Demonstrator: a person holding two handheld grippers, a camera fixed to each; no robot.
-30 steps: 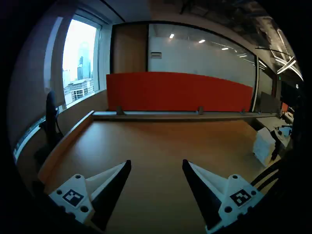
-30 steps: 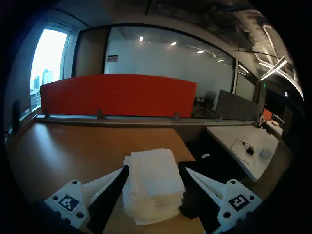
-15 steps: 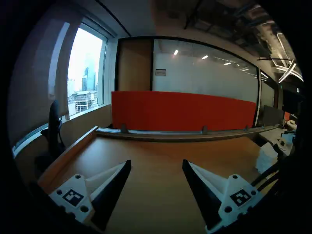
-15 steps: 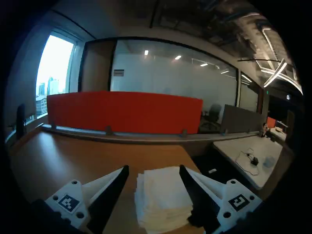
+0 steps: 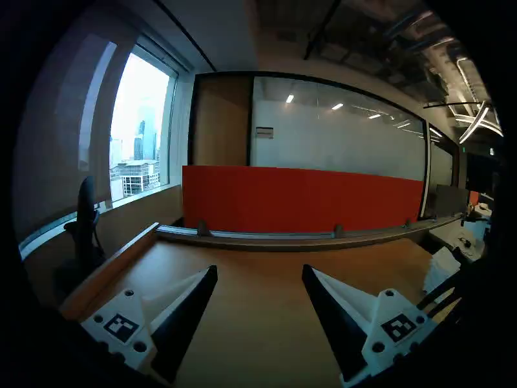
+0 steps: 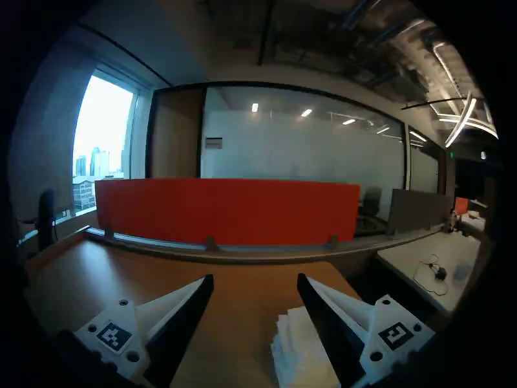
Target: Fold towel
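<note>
The left gripper (image 5: 258, 267) hangs low over a bare brown wooden desk (image 5: 258, 330), its 2 white-and-black fingers spread wide with nothing between them. Beyond it, a long red divider panel (image 5: 297, 197) stands along the far edge of the desk. A tall bright window (image 5: 139, 152) is on the left wall, with a black office chair (image 5: 85, 216) below it. At the far right of this view, a stack of folded white towels (image 5: 441, 268) lies near the right edge of the desk, well apart from the left gripper.

The right gripper (image 6: 254, 277) is also spread, pinching nothing. In the right gripper view the stack of towels (image 6: 298, 352) lies on the near right part of the desk (image 6: 97, 278). It is low in the gap between the 2 fingers and close against the right one, which crosses in front of it. Whether that finger touches the towels I cannot tell. The red panel (image 6: 226, 210) runs across the far side. To the right, past a dark gap, is a white desk (image 6: 417, 258) with a thin black cable (image 6: 434, 270) lying on it.
</note>
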